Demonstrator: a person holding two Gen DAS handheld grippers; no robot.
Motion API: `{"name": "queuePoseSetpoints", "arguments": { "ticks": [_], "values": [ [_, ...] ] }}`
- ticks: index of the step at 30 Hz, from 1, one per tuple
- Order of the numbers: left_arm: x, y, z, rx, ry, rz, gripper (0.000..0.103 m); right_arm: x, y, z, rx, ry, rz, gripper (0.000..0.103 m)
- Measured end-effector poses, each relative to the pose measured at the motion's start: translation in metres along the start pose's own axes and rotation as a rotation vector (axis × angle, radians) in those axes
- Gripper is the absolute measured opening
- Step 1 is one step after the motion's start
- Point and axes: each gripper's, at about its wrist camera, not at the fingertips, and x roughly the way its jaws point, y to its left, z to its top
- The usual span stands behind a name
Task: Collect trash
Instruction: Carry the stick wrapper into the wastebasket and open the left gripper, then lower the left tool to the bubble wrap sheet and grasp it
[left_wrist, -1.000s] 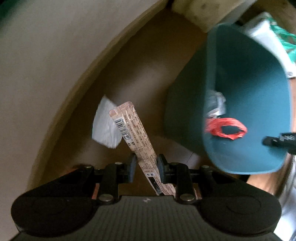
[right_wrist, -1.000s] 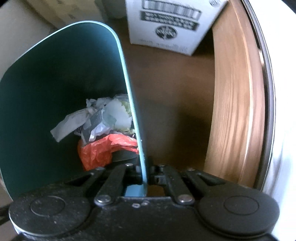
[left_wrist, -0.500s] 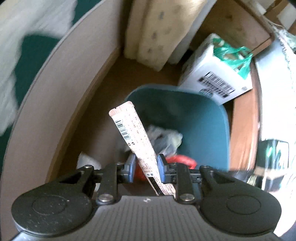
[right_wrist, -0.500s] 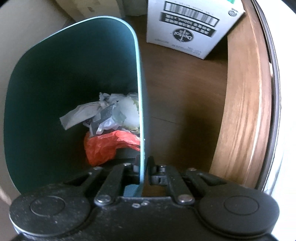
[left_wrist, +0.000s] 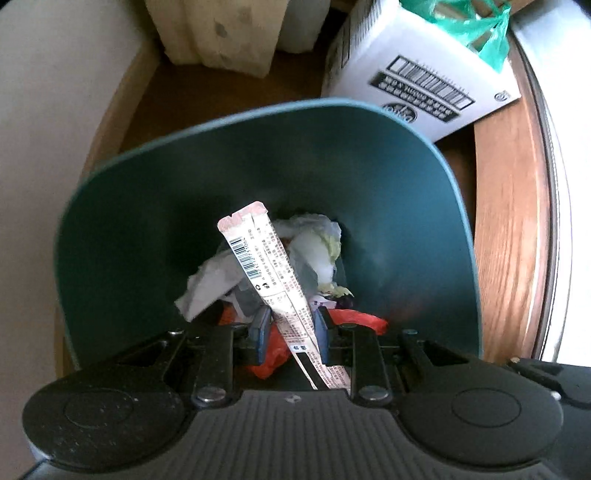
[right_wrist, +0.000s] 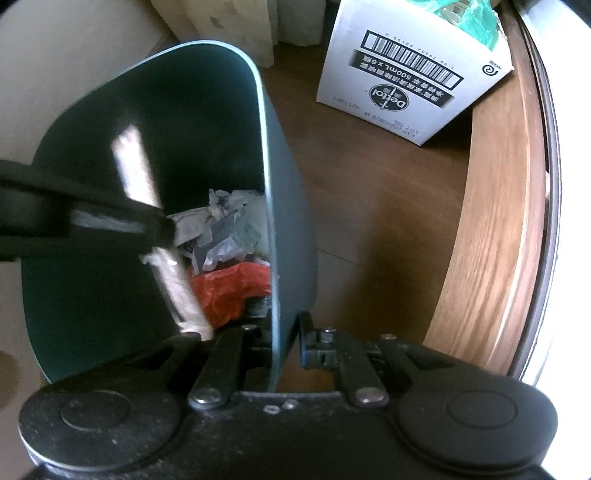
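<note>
A teal waste bin (left_wrist: 258, 110) stands on the brown floor, holding crumpled white paper (left_wrist: 314, 236) and an orange-red plastic bag (right_wrist: 229, 291). My left gripper (left_wrist: 291, 317) is shut on a long pinkish stick wrapper (left_wrist: 258, 258) with a barcode. It hangs over the bin's mouth, pointing steeply down. In the right wrist view, the left gripper (right_wrist: 157, 229) is a blurred black shape with the wrapper (right_wrist: 177, 288) running through it. My right gripper (right_wrist: 284, 325) straddles the bin's right wall (right_wrist: 264, 147). Its jaws are opening, with a gap between the wall and the right pad.
A white printed carton (right_wrist: 406, 74) with a green plastic bag (left_wrist: 461, 26) in its top stands behind the bin on the right. A curved wooden edge (right_wrist: 498, 221) runs along the right side. Beige fabric (left_wrist: 221, 33) hangs at the back, and a pale panel (left_wrist: 44, 129) is on the left.
My left gripper swung with the wrapper from the floor beside the bin to above its mouth. The right jaws, tight on the bin wall before, have parted a little.
</note>
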Motion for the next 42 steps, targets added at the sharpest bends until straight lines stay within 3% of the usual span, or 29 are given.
{"name": "queuePoseSetpoints", "arguments": {
  "ticks": [8, 9, 12, 13, 18, 26, 36, 39, 42],
  "values": [
    [0.006, -0.005, 0.007, -0.001, -0.01, -0.019, 0.028, 0.004, -0.004, 0.004, 0.023, 0.011, 0.018, 0.009],
    [0.005, -0.005, 0.007, -0.001, -0.015, -0.016, 0.033, 0.004, -0.004, 0.004, 0.024, 0.011, 0.021, 0.009],
    [-0.001, -0.002, 0.008, -0.006, -0.049, -0.028, 0.061, 0.004, -0.006, 0.007, 0.026, 0.011, 0.025, 0.009],
    [-0.005, -0.001, 0.007, -0.007, -0.065, -0.036, 0.063, 0.004, -0.008, 0.008, 0.026, 0.01, 0.026, 0.009],
    [-0.039, 0.01, -0.004, -0.005, -0.143, -0.069, 0.063, 0.006, -0.014, 0.017, 0.031, 0.005, 0.017, 0.007],
    [-0.1, 0.039, -0.046, -0.007, -0.283, -0.041, 0.068, 0.008, -0.022, 0.024, 0.054, 0.005, 0.009, 0.005],
    [-0.1, 0.097, -0.098, -0.1, -0.325, 0.134, 0.069, 0.018, -0.035, 0.017, 0.071, 0.014, -0.007, 0.002],
    [-0.083, 0.113, -0.112, -0.127, -0.322, 0.182, 0.077, 0.015, -0.043, 0.014, 0.095, 0.007, -0.009, 0.002],
    [-0.053, 0.128, -0.124, -0.144, -0.275, 0.22, 0.077, 0.011, -0.055, 0.017, 0.124, -0.01, -0.031, 0.003]
  ]
}}
